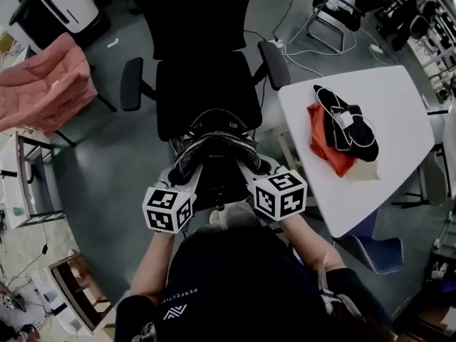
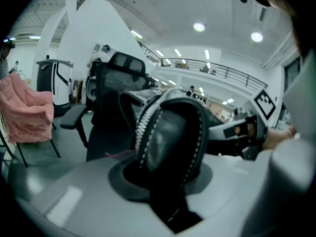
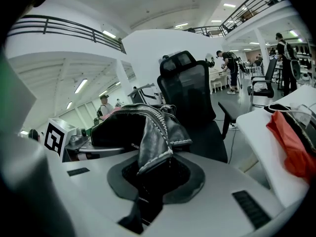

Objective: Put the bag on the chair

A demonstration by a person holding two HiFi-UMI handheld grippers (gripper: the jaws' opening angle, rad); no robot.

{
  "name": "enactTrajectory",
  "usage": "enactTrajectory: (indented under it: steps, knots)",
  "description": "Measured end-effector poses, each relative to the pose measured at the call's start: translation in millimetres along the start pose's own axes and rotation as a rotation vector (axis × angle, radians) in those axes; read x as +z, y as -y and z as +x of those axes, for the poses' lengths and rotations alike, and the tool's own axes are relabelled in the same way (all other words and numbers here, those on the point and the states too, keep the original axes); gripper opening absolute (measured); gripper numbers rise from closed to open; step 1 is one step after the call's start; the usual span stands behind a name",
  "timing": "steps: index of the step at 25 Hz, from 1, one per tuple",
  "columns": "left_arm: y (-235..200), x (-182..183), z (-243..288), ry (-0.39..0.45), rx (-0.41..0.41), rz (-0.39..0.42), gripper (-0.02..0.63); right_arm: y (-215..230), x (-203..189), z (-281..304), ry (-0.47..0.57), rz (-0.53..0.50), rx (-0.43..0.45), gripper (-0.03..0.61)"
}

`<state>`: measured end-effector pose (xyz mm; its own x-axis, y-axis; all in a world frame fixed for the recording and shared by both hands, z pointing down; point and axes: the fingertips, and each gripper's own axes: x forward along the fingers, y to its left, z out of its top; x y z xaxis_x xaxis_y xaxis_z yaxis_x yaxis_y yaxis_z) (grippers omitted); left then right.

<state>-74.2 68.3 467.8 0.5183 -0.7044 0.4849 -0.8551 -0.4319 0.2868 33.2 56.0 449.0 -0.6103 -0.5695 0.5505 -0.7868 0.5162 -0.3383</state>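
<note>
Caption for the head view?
Left tool and right tool grip the black bag in front of the office chair.

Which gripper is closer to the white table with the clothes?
Right. The right gripper holds the bag at its edge nearer the white table; the left gripper holds its opposite edge, farther away.

Grey-green floor (image 1: 92, 169) with white cables (image 1: 317, 48) trailing across it. White tabletop (image 1: 399, 112) at right, an orange cloth (image 1: 320, 137) and a dark garment (image 1: 353, 123) heaped on it. Blue chair (image 1: 377, 251) partly under its near corner. Pink fabric (image 1: 43, 87) draped over a stand at left. Spare chairs (image 1: 335, 13) top right. White walls and a high white ceiling with round lights (image 2: 199, 27). Balcony railing (image 3: 64, 26) runs along an upper level. People (image 3: 284, 48) stand far back among desks.
</note>
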Motion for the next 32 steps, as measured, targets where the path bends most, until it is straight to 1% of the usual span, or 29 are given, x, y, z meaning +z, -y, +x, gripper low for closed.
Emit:
enactTrajectory:
  steps: [4,9,16,20,25,32]
  knots:
    - [-12.0,17.9,27.1,-0.005,0.016,-0.003,0.11,21.4,20.6,19.2,-0.004,0.003,0.023,0.049]
    - [-26.2,37.6,55.8,-0.011,0.036,-0.029,0.11,45.7,46.2,42.2,-0.017,-0.012,0.05,0.049]
    - [-48.3,55.5,92.3,-0.02,0.072,-0.049,0.114,74.2,69.2,75.0,-0.033,-0.028,0.08,0.049]
    - [-57.9,62.6,110.1,-0.025,0.081,-0.06,0.115,89.5,79.5,91.4,-0.034,-0.034,0.082,0.049]
    - [-76.0,75.7,126.6,-0.042,0.085,-0.052,0.117,99.6,93.2,112.5,-0.035,-0.019,0.077,0.051]
    - [-103.6,89.6,159.8,-0.081,0.052,-0.056,0.121,120.7,110.3,145.7,-0.047,0.019,0.047,0.052]
